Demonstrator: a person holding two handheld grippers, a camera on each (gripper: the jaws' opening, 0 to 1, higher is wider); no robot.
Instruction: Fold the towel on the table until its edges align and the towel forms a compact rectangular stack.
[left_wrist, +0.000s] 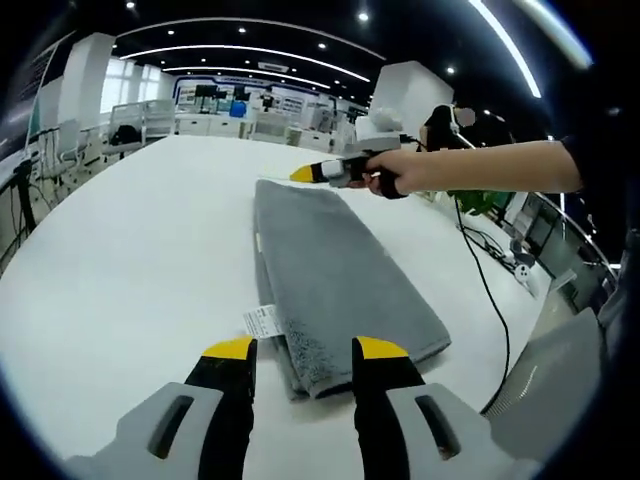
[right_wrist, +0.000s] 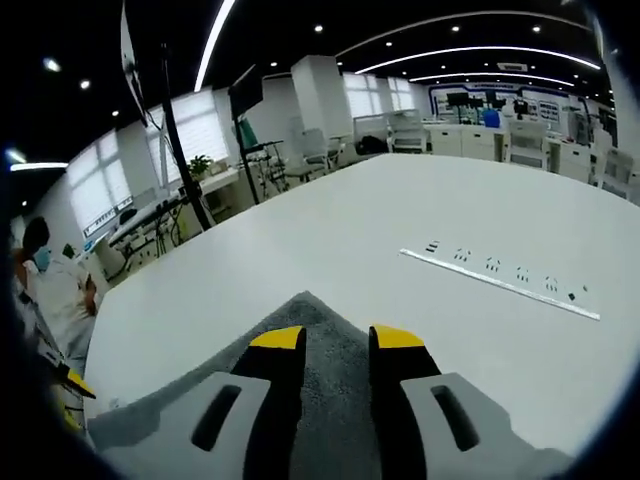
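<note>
A grey towel (left_wrist: 320, 270) lies folded into a long strip on the white table (left_wrist: 130, 250), running away from me, with a white label (left_wrist: 262, 320) at its near left edge. My left gripper (left_wrist: 305, 350) is open, its yellow-tipped jaws standing just above the towel's near end. A hand holds my right gripper (left_wrist: 320, 172) over the towel's far end. In the right gripper view that gripper (right_wrist: 337, 338) is open, jaws apart above the towel (right_wrist: 330, 400), whose corner (right_wrist: 305, 298) points out onto the table (right_wrist: 400, 210).
A white socket strip (right_wrist: 500, 275) lies on the table beyond the towel. A black cable (left_wrist: 490, 290) hangs past the table's right edge by a grey chair (left_wrist: 560, 380). A seated person (right_wrist: 50, 290) and a black stand (right_wrist: 180, 150) are off to the side.
</note>
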